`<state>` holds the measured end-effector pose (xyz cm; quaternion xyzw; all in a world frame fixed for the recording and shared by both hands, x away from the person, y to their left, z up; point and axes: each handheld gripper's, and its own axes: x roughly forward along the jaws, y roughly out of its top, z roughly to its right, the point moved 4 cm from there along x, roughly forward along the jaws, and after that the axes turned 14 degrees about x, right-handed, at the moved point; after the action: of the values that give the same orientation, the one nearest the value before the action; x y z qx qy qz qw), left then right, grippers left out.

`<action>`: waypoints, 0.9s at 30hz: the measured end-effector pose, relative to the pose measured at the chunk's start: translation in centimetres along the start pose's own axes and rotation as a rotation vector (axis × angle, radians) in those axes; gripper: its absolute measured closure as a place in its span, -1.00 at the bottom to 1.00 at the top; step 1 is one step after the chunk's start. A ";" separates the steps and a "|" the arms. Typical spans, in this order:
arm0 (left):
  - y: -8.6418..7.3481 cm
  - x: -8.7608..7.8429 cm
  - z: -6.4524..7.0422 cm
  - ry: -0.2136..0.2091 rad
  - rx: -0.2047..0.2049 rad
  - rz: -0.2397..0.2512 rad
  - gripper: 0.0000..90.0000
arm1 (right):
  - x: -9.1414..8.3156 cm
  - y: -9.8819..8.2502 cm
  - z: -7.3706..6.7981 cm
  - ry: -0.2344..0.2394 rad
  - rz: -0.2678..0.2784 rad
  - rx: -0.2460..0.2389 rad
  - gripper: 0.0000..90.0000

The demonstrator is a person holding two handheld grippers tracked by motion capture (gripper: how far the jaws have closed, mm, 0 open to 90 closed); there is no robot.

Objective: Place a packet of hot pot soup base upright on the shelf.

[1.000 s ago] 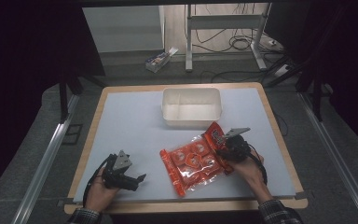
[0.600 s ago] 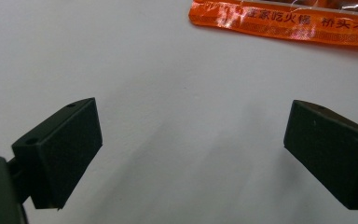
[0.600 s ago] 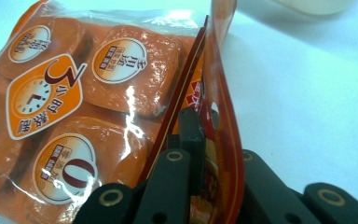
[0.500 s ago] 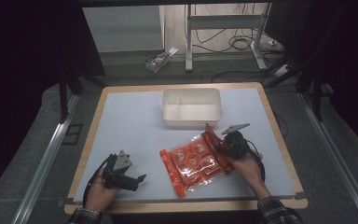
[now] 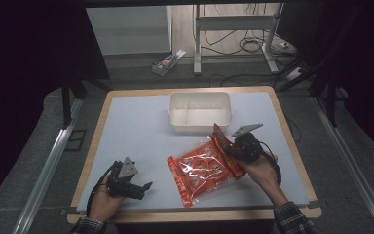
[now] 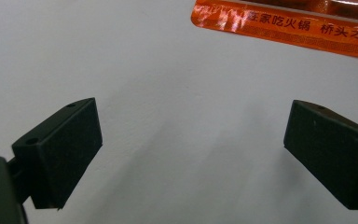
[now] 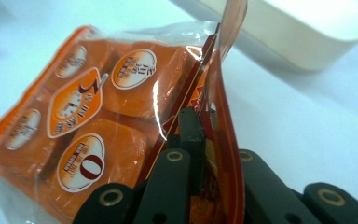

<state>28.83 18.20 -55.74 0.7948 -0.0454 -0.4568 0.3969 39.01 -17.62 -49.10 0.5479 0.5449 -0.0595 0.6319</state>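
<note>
Our left gripper [image 5: 143, 186] rests at the near left of the table [image 5: 136, 126], jaws spread wide on nothing, forearm low. To its right, we have the orange snack bag [image 5: 202, 168] at near centre. Our right gripper [image 5: 230, 148] is clamped on the bag's far right edge, tilting it up. We judge the lift begun; next it must clear the rim of the white tray [image 5: 199, 111] beyond.
</note>
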 end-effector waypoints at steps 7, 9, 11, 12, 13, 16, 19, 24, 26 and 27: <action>0.0 0.0 0.0 0.002 0.003 0.000 -0.91 | -1.7 2.0 -1.5 0.033 0.018 -0.026 0.98; 0.0 -0.1 0.0 0.004 0.004 0.002 -0.91 | -2.2 2.7 -2.1 0.042 0.022 -0.042 0.98; 0.0 -0.1 0.0 0.004 0.004 0.002 -0.91 | -2.6 3.4 -2.8 0.041 0.022 -0.068 0.98; 0.0 -0.1 0.0 0.002 0.002 0.003 -0.91 | -2.8 3.7 -3.0 0.043 0.023 -0.079 0.98; 0.0 -0.1 0.0 0.003 0.003 0.003 -0.91 | -2.9 4.0 -3.3 0.046 0.023 -0.085 0.98; 0.0 -0.1 0.0 0.002 0.007 0.002 -0.91 | -3.4 4.9 -4.0 0.061 0.026 -0.108 0.98; 0.0 -0.1 0.0 0.002 0.007 0.002 -0.91 | -3.8 5.8 -4.8 0.085 0.028 -0.133 0.98; 0.0 -0.1 0.0 0.005 0.007 0.004 -0.91 | -4.7 7.0 -6.2 0.106 0.041 -0.171 0.98; 0.0 -0.1 0.0 0.005 0.009 0.003 -0.91 | -5.1 7.4 -6.7 0.109 0.043 -0.181 0.98; 0.0 -0.1 0.0 0.005 0.008 0.004 -0.91 | -5.2 7.7 -6.8 0.109 0.046 -0.188 0.98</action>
<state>28.77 18.21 -55.65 0.7975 -0.0480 -0.4537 0.3948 37.84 -12.17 -39.04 0.5010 0.5689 0.0360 0.6511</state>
